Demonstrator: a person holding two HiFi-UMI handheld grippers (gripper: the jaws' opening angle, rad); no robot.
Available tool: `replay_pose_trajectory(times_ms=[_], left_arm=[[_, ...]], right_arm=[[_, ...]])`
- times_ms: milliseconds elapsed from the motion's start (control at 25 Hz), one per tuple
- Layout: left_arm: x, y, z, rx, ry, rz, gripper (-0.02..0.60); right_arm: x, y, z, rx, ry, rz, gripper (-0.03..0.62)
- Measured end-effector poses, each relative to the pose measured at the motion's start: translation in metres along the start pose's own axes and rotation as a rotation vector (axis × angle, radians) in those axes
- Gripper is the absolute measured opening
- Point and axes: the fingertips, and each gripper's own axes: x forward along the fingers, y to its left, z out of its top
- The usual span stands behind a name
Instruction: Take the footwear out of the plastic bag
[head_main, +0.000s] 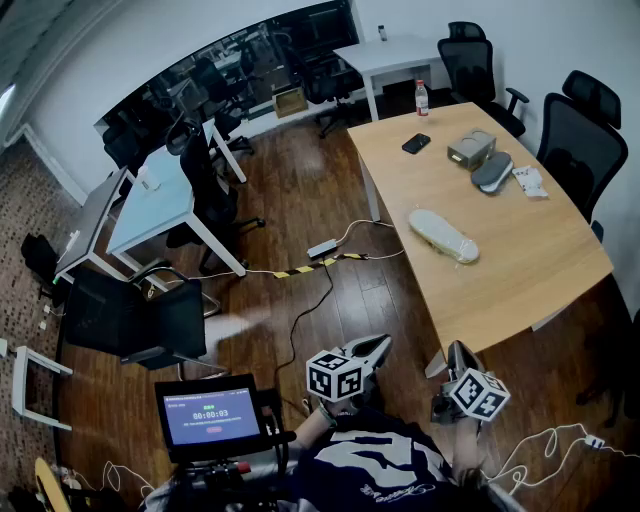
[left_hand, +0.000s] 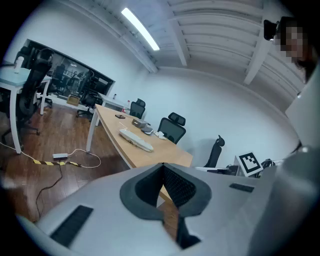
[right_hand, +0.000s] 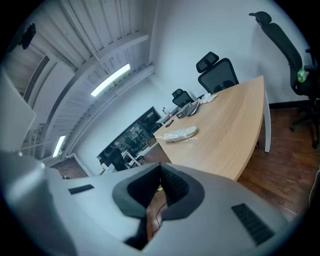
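The room was an office with a dark wood floor, black swivel chairs, pale desks along a glass wall and a cable trailing across the boards to a power strip (head_main: 322, 247). To the right stood a big light-wood table (head_main: 520, 270). The footwear was in its clear plastic bag (head_main: 443, 235) on that table, a pale, slim shape lying flat near the table's left edge, well short of the clutter farther back: a phone (head_main: 416, 143), a bottle (head_main: 421, 97), a small box (head_main: 471, 149) and a grey shoe (head_main: 492, 172) beside it. Both grippers were held low in front of the person, off the near end of the table and well apart from the bag. The left gripper (head_main: 375, 346) had its jaws pressed together with nothing between them, and the right gripper (head_main: 458, 352) was likewise closed and empty. The bag lay ahead of both, past the near corner of the table, with its long axis slanting from far-left to near-right, roughly along the table edge. From where I stood, the right gripper looked the nearer one, being almost straight below the bag's near end, while the left sat off over the floor. To my mind nothing of the task had begun; both grippers would have to reach forward over the table and open first.
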Motion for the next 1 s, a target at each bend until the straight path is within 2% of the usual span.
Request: replay_pose_trajectory(times_ms=[200, 400, 600, 760, 1000], left_arm=[[0.030, 0.008, 0.006, 0.000, 0.020, -0.008, 0.005], [0.063, 0.035, 0.029, -0.002, 0.027, -0.029, 0.005], [0.104, 0.084, 0.059, -0.011, 0.068, -0.063, 0.005], [0.135, 0.123, 0.098, -0.008, 0.154, -0.147, 0.006], [0.177, 0.192, 0.146, -0.024, 0.196, -0.215, 0.006]], right_arm=[[0.016, -0.011, 0.005, 0.004, 0.014, 0.001, -0.006], [0.040, -0.018, 0.015, 0.013, 0.008, -0.027, -0.006], [0.087, -0.029, 0.036, 0.039, -0.014, -0.094, -0.006], [0.142, -0.021, 0.065, 0.084, -0.052, -0.129, -0.006], [0.228, -0.012, 0.094, 0.112, -0.094, -0.167, -0.006]])
